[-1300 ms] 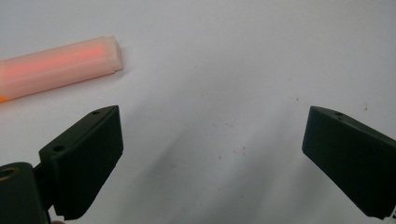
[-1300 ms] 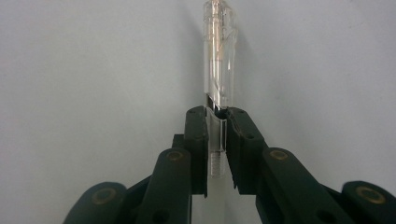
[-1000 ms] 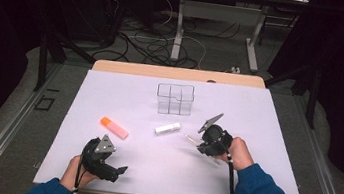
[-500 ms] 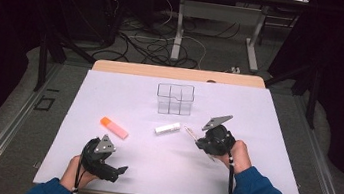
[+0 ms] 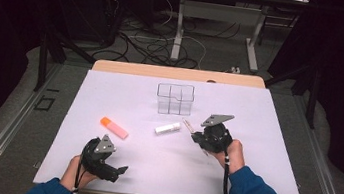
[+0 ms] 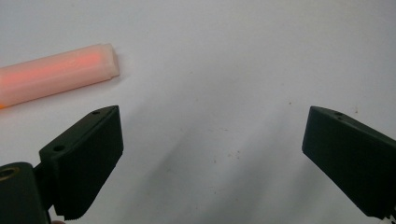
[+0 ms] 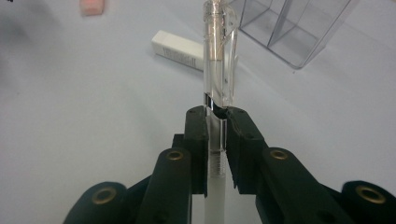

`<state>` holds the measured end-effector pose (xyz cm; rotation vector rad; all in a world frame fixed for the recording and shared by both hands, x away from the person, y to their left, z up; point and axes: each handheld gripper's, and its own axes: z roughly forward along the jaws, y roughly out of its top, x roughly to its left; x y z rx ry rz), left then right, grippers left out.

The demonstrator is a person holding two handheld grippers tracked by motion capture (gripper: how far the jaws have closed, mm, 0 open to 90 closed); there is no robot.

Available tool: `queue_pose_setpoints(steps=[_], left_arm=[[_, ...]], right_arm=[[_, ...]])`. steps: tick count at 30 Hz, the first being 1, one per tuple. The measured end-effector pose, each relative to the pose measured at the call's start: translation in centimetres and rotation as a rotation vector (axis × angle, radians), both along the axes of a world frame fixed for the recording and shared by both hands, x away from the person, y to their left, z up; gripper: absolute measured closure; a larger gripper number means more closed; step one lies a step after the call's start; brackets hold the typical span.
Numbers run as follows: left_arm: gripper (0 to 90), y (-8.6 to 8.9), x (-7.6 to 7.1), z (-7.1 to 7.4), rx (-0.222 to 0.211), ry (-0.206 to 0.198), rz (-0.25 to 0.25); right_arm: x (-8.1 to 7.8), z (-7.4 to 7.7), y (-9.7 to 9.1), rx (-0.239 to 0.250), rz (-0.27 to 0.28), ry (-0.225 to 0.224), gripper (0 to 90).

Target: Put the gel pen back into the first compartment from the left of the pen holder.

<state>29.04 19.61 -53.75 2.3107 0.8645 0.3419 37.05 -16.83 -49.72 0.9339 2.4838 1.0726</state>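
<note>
Two grippers are in your hands: your right gripper [image 7: 215, 122] clamps a clear pen [image 7: 218, 56] above the white sheet [image 5: 258, 118], near the clear organizer [image 5: 175, 98]. Your left gripper [image 6: 210, 154] stands open, beside the orange marker [image 6: 56, 72].

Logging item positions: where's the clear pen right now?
The clear pen is clamped in the right tongs, right of the white eraser and in front of the clear organizer.

Open tongs [image 6: 212, 154] beside orange marker [image 6: 56, 74]
</note>
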Motion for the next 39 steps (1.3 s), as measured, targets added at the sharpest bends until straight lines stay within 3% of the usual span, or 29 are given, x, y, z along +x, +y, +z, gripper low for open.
queue_pose_setpoints(steps=[6, 7, 8, 12, 16, 24, 32, 33, 38, 39], left_arm=[[5.4, -0.1, 0.0, -0.1, -0.005, -0.014, 0.01], [5.4, -0.1, 0.0, -0.1, -0.005, -0.014, 0.01], [5.4, -0.1, 0.0, -0.1, -0.004, -0.014, 0.01], [5.4, 0.0, 0.0, 0.1, 0.005, -0.001, -0.001], [5.4, -0.1, 0.0, -0.1, 0.0, -0.021, 0.005], [5.4, 0.0, 0.0, 0.1, 0.003, -0.008, -0.005], [5.4, 0.0, 0.0, 0.0, 0.002, -0.009, -0.005], [5.4, 0.0, 0.0, 0.0, 0.0, -0.009, -0.006], [5.3, 0.0, 0.0, 0.0, -0.001, -0.01, -0.003], [5.4, -0.1, 0.0, -0.1, -0.008, -0.026, 0.007]], right_arm=[[0.3, 0.1, 0.3, 0.025, -0.021, -0.023, 79.4], [0.4, -0.1, 0.4, 0.063, -0.027, -0.052, 79.4], [0.4, 0.1, 0.4, 0.041, -0.034, -0.043, 79.4], [0.8, 0.1, 0.8, 0.066, -0.048, -0.046, 79.4], [1.1, 0.1, 1.3, 0.053, -0.04, -0.044, 79.4], [1.8, 0.2, 2.3, 0.047, -0.033, -0.05, 79.4], [2.7, 0.7, 3.3, 0.077, -0.038, -0.093, 79.4], [2.9, 1.0, 3.4, 0.066, -0.036, -0.074, 79.4], [3.3, 1.2, 3.8, 0.076, -0.04, -0.083, 79.4], [3.5, 1.3, 4.0, 0.086, -0.045, -0.086, 79.4]])
